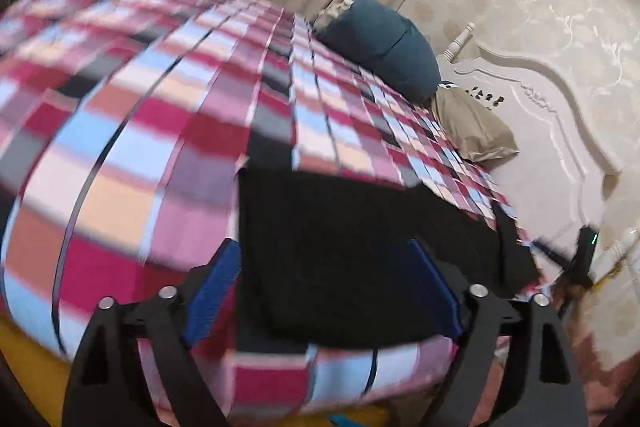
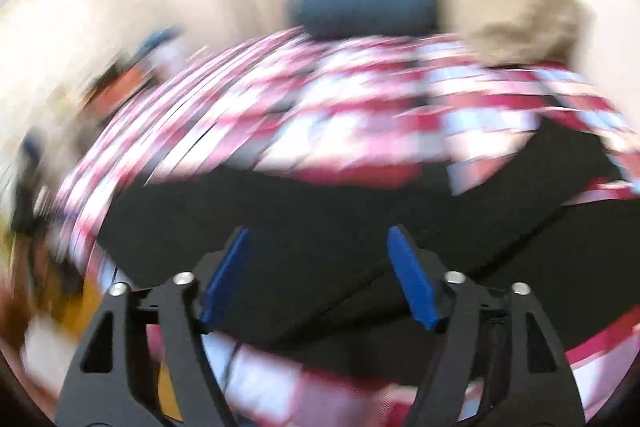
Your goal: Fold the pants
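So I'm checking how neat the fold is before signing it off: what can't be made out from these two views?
- Black pants: near edge, left wrist view, hidden behind the left gripper.
- Pants' fold lines, right wrist view: smeared by motion blur; their right end runs off the frame edge.
- Checked bedspread: left part blurred, left wrist view.
- Small dark marks on the headboard: too small to tell.

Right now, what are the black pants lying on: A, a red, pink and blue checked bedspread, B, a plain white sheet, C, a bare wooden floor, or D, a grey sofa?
A: the black pants lie flat on the red, pink and blue checked bedspread, which shows on all sides of them.
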